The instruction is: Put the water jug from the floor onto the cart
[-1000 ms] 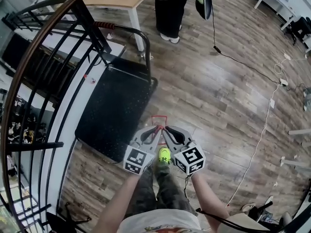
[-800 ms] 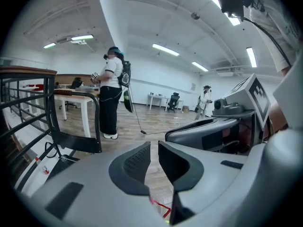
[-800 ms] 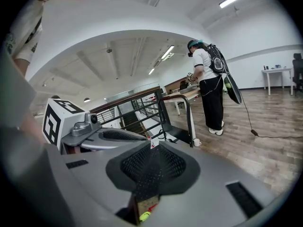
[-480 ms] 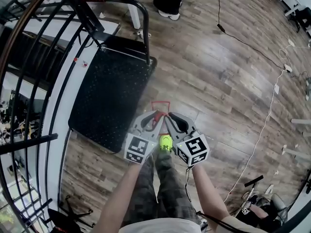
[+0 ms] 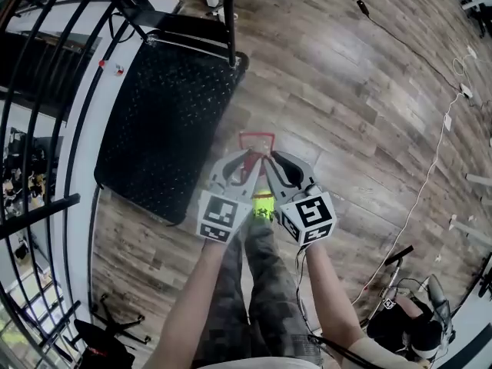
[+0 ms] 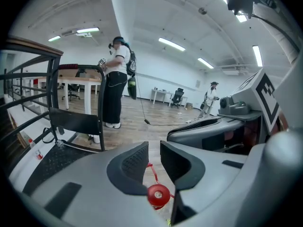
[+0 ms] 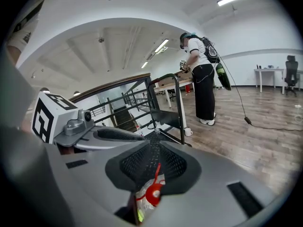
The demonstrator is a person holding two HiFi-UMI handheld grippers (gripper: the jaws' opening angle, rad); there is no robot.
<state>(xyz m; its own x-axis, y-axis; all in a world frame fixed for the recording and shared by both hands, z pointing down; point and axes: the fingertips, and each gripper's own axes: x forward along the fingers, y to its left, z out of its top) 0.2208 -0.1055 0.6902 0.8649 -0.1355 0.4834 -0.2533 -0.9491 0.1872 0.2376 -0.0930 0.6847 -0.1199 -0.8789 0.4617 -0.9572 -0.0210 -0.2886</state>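
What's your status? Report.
Left tool, right tool: jaws just opening around red handle, no grip. Water jug beside cart, not on it.

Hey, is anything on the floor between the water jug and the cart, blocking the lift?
Nothing visible does. The water jug stands just off the long edge of the cart, only a strip of wooden floor lies between them, and nothing shows on the cart.
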